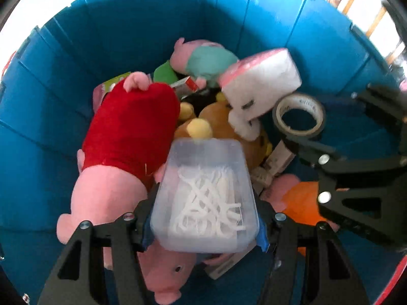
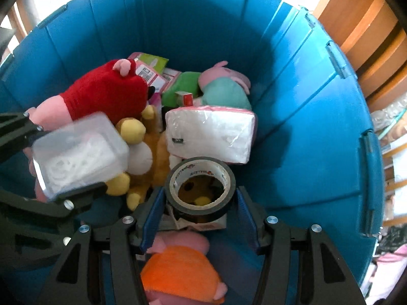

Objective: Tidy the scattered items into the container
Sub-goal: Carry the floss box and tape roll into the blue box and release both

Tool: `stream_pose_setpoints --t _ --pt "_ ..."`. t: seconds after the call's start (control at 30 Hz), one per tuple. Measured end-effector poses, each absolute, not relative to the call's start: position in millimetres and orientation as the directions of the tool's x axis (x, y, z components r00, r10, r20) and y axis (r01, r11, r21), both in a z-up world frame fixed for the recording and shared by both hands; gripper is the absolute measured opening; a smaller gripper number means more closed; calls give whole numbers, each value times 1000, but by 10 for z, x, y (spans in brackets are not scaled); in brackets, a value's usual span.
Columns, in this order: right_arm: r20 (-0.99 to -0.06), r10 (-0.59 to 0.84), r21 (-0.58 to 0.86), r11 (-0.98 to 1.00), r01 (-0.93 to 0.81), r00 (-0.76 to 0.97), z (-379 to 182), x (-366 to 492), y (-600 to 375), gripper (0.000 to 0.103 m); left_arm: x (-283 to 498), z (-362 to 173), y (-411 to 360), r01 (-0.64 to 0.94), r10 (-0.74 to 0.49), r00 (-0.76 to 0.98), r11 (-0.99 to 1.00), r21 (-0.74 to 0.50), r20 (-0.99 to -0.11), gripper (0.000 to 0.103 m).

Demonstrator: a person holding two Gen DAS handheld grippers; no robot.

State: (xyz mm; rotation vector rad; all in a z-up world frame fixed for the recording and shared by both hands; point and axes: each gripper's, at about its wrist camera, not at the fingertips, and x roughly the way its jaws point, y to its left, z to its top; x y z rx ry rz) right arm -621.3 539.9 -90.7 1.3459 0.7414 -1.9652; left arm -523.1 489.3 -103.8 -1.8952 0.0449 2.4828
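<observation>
Inside the blue container [image 1: 76, 96], above the heap of toys, the left tool [image 1: 206, 218] clamps a clear plastic box of white floss picks [image 1: 206, 193] between its blue-padded fingers [image 1: 146, 231], one pad on each long side of the box. This tool points down into the bin, with the box hanging over a pink pig plush in a red dress [image 1: 129, 132] and a brown bear plush [image 1: 223, 124]. Just to its right, the right tool [image 2: 201, 216] also reaches down into the bin, its jaws set apart on either side of a roll of tape [image 2: 199, 188] that has a dark outer band and a printed white core; the left pad looks to be against the roll, while a sliver of gap shows at the right pad, so I cannot tell whether it is gripped. From the left wrist view the roll [image 1: 299, 115] sits at the tip of the right tool's black fingers [image 1: 313, 147]. Beyond the roll lies a white wrapped tissue pack [image 2: 209, 136] with pink edging, resting against a pig plush in a teal dress [image 2: 226, 89]. A pig plush in orange [image 2: 180, 272] lies beneath the right tool, and small cartons [image 2: 150, 72] are wedged at the far side.
</observation>
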Motion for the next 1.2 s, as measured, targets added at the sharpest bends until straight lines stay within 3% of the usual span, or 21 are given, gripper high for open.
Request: stream_pose_setpoints --t 0.17,0.5,0.63,0.87,1.2 --pt "-946 -179 -101 -632 768 -272 -922 -6224 5392 55 -5222 -1008 4943 -52 -29 -296 -998 47 -955 79" --pt "-974 -91 -108 -617 780 -206 -1139 -6248 5406 56 -5240 -1047 4944 -65 -25 -271 -997 44 -962 79" --pt "-975 -86 -107 -623 775 -204 -1144 -6244 5418 64 -5250 -1060 4966 -72 -25 -267 -996 45 -963 79" --pt "-973 -60 -138 -616 776 -221 -1120 -6180 5427 64 -5248 -1056 4985 -82 -31 -267 -995 55 -963 79" --pt "-958 -93 -163 -606 778 -273 -687 -5948 5555 68 -5039 -576 4839 -30 -8 -345 -999 20 -939 79"
